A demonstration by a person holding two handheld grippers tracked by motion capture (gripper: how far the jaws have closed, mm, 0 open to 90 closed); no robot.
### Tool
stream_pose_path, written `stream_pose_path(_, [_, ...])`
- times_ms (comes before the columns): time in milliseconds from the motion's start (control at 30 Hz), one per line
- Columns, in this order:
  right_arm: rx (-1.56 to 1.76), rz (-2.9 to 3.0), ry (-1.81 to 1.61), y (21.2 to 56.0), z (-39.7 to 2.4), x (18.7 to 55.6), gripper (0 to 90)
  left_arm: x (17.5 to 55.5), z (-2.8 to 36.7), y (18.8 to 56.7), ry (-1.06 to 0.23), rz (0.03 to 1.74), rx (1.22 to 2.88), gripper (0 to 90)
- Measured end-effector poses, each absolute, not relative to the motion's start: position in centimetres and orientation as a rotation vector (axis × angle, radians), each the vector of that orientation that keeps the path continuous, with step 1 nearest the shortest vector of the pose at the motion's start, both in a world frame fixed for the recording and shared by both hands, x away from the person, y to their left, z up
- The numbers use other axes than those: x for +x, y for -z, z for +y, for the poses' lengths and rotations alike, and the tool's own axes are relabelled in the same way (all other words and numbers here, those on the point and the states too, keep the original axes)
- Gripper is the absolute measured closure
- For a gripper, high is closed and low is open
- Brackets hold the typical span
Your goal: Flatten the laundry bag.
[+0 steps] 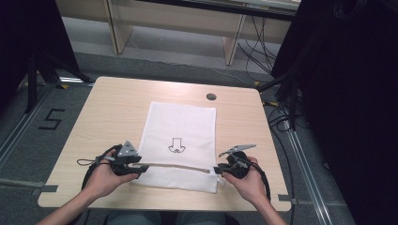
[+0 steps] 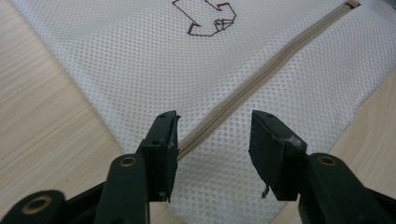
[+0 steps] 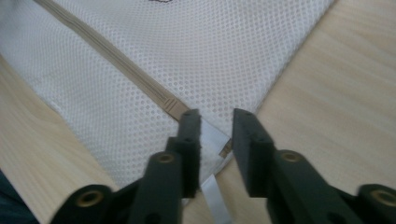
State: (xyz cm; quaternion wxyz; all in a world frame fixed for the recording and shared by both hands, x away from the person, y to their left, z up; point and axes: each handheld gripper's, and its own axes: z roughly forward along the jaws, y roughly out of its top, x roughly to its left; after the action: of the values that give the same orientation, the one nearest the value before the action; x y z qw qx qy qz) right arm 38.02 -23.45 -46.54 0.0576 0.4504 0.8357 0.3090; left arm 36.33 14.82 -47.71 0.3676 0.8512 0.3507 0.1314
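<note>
High view is showing a white mesh bag (image 1: 180, 143) lying flat on the counter (image 1: 112, 112), its beige zipper (image 1: 176, 165) running between both tongs. Left tongs (image 2: 214, 133) are standing open astride the zipper's end, gripping nothing. Right tongs (image 3: 215, 130) are gaping narrowly over the zipper pull (image 3: 226, 148), holding nothing. Being light, limp and slippery, the bag is probably best pinched at the stiffer zipper tape.

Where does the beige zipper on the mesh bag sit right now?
In the high view the zipper runs across the near end of the white mesh bag, between the left hand-held gripper and the right one.
</note>
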Motion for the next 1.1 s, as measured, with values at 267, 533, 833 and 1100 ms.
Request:
stream_pose_path(267, [1.302, 2.573, -0.889, 47.3, -22.3, 38.7, 90.0, 37.5, 14.0, 48.4, -0.331, 0.927, 2.167, 85.4])
stream_pose_path(533, [1.314, 2.573, -0.896, 47.7, -22.2, 38.7, 90.0, 37.5, 14.1, 49.1, -0.321, 0.947, 2.206, 89.5])
stream_pose_path(833, [1.306, 2.624, -0.819, 48.5, -21.7, 38.6, 89.2, 37.2, 14.1, 50.1, -0.241, 0.966, 2.293, 89.4])
stream_pose_path(1100, [1.272, 2.639, -0.801, 48.7, -21.6, 38.3, 89.4, 36.7, 14.3, 50.1, -0.215, 0.956, 2.309, 89.4])
